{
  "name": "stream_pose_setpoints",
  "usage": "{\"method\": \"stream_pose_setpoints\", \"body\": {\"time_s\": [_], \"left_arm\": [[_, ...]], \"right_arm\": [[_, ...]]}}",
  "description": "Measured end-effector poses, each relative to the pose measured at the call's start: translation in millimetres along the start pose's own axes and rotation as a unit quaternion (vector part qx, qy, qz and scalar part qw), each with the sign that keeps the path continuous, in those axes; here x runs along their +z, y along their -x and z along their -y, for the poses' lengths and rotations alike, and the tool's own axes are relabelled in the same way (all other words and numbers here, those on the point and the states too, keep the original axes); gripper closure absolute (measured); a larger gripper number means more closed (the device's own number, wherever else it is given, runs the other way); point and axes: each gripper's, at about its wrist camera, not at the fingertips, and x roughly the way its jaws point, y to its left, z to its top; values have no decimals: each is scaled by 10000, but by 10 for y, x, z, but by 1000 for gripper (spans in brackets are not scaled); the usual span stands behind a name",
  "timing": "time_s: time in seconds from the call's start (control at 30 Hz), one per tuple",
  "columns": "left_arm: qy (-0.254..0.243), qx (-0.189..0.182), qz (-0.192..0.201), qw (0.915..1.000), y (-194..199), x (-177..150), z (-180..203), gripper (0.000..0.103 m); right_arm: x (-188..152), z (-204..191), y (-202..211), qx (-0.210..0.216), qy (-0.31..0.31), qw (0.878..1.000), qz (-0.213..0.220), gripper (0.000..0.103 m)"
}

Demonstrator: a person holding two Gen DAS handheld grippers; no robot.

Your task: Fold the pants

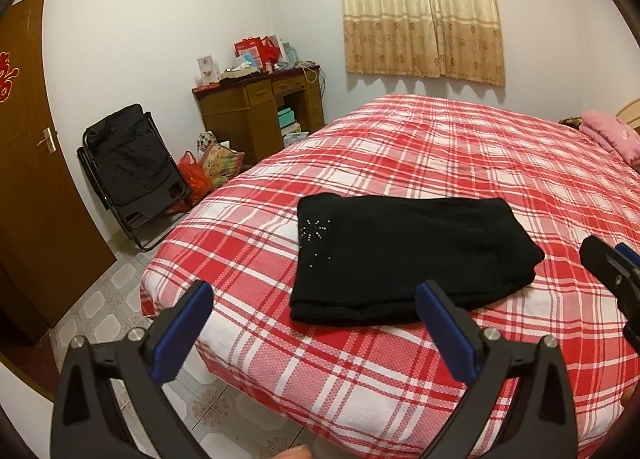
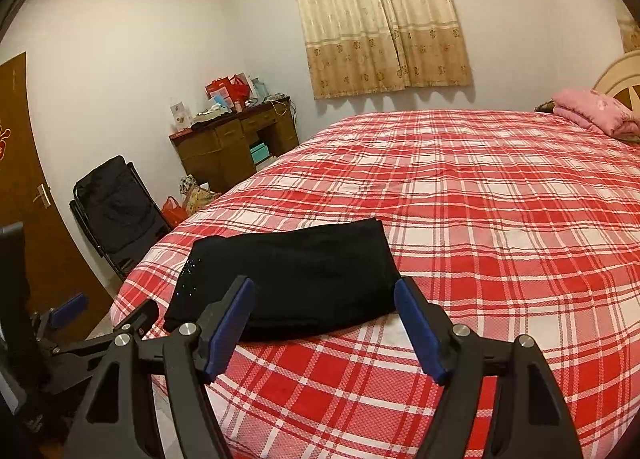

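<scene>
Black pants [image 1: 404, 255] lie folded into a flat rectangle near the foot corner of the bed, with a small rhinestone pattern [image 1: 316, 233] on the left side. They also show in the right wrist view [image 2: 296, 275]. My left gripper [image 1: 316, 291] is open and empty, held above the bed's near edge, short of the pants. My right gripper [image 2: 324, 291] is open and empty, just in front of the pants' near edge. The right gripper also shows at the right edge of the left wrist view [image 1: 612, 271]. The left gripper shows at the left of the right wrist view [image 2: 72, 311].
The bed has a red and white plaid cover [image 1: 460, 147]. A pink pillow [image 2: 592, 109] lies at the headboard. A black folding chair [image 1: 132, 175], bags [image 1: 216, 167] and a cluttered wooden desk [image 1: 260, 107] stand left of the bed. A brown door [image 1: 24, 163] is far left.
</scene>
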Motion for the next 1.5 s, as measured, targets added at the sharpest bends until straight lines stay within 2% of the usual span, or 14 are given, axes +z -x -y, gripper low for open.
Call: {"method": "stream_pose_setpoints", "body": {"time_s": [0.7, 0.9, 1.1, 1.23, 1.33, 1.5], "left_arm": [[-14, 66, -17, 10000, -26, 4, 35, 0], [91, 0, 245, 9997, 70, 28, -7, 0], [87, -118, 491, 9987, 185, 88, 26, 0], [-24, 114, 618, 9980, 195, 81, 75, 0], [-87, 223, 602, 9979, 174, 87, 97, 0], [7, 118, 524, 9986, 179, 95, 88, 0]], "right_arm": [[-3, 73, -43, 73, -125, 9999, -60, 28], [16, 58, 18, 91, -54, 9998, 167, 28], [29, 48, 19, 98, -98, 9998, 127, 28], [38, 69, 45, 65, -117, 9998, 163, 28], [32, 74, 64, 21, -78, 9998, 200, 28], [11, 82, 42, 13, -92, 9999, 137, 28]]}}
